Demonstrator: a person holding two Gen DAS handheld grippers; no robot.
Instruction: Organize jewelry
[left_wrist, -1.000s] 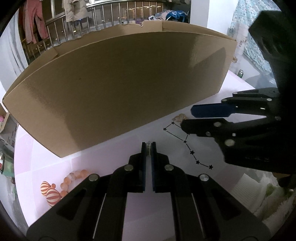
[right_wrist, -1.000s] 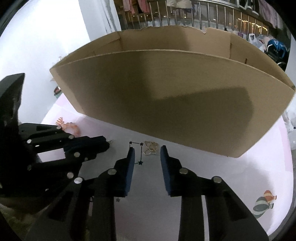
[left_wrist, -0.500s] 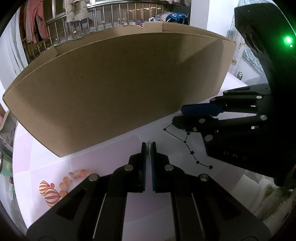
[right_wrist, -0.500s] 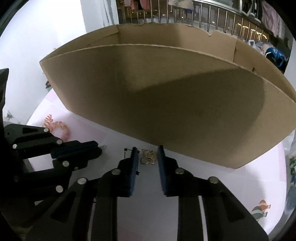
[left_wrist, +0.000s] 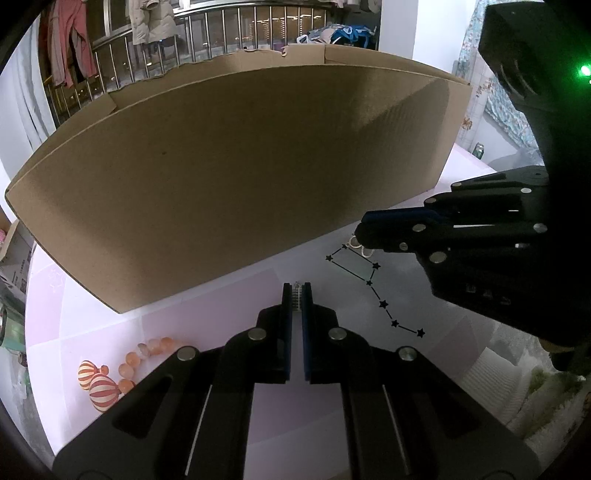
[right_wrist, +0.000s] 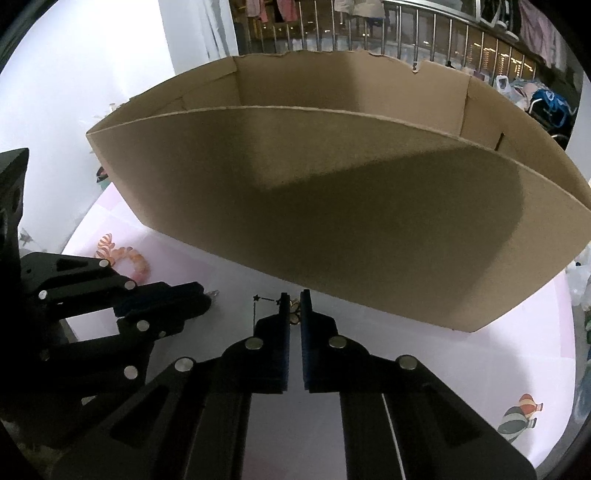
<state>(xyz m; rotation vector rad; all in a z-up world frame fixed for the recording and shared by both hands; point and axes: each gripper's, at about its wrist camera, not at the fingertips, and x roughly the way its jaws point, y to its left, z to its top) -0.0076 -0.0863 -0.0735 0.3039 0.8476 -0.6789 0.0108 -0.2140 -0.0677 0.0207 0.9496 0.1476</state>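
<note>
My left gripper (left_wrist: 296, 290) is shut on a small silver sparkly piece of jewelry (left_wrist: 296, 295), held low over the pink mat. My right gripper (right_wrist: 294, 304) is shut on a gold looped piece of jewelry (right_wrist: 294, 312) that lies on the mat near the box's foot. In the left wrist view the right gripper (left_wrist: 364, 236) comes in from the right, with the gold piece (left_wrist: 360, 247) under its tip. A large open cardboard box (right_wrist: 332, 206) stands just behind both grippers. A pink bead bracelet (left_wrist: 147, 352) lies at the left.
The pink mat (left_wrist: 207, 328) has a black star-constellation print (left_wrist: 373, 288) and balloon prints (left_wrist: 98, 384). The box wall (left_wrist: 236, 184) blocks the way ahead. White fuzzy fabric (left_wrist: 517, 391) lies at the right. A railing with hanging clothes stands behind the box.
My right gripper moved forward onto the gold piece and closed its fingers on it. My left gripper stayed shut on the silver piece and hardly moved.
</note>
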